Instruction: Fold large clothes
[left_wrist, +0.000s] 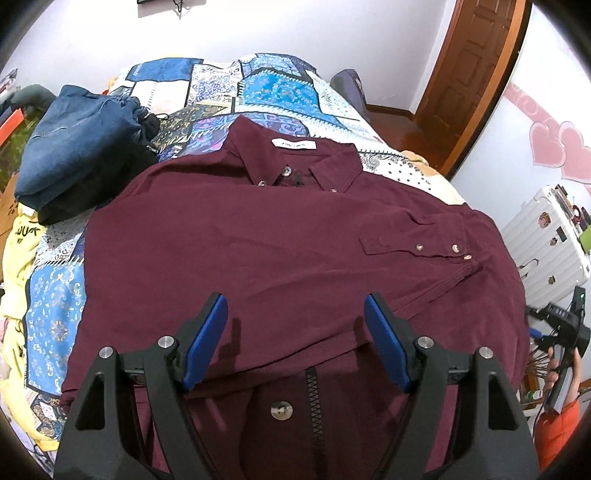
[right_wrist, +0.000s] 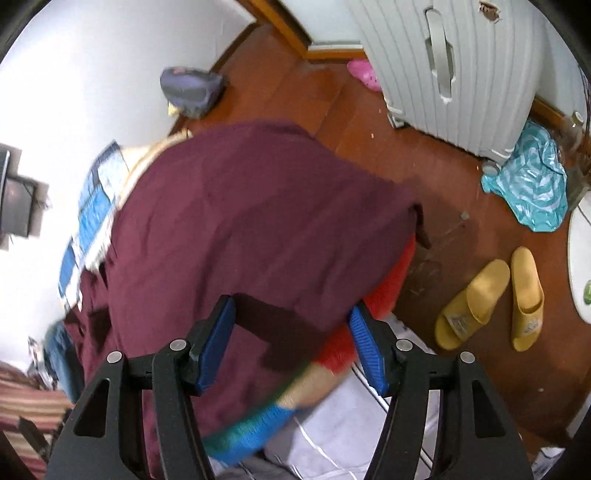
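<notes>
Nearest the lens, left gripper (left_wrist: 295, 339) of black plastic with blue pads, jaws spread wide and clasping nothing, poised over the lower front of the maroon button-up shirt (left_wrist: 280, 243). Shirt spread face-up across the blue patchwork quilt (left_wrist: 55, 306), collar and white neck label at the far end, one cuffed sleeve already laid across the chest, hem and zip-like placket trim directly beneath the pads. Right gripper (right_wrist: 291, 339), likewise black with blue pads, held about half open and empty, set above the shirt's side edge where it draped over the bed's rim; view blurred, so contact with the cloth could not be told. Step in hand, by judgement: between folds, one sleeve brought in and the body not yet doubled. Next move likely called for both grippers to descend, pinch the hem at two well-spaced points, and carry it toward the collar without dragging the folded sleeve loose. Beyond the shirt, a heap of blue denim clothing (left_wrist: 81, 147) lay on the quilt. Farthest, a white ribbed hard-shell suitcase (right_wrist: 443, 74) stood shut on the wooden floor, contents hidden; no other container evident.
</notes>
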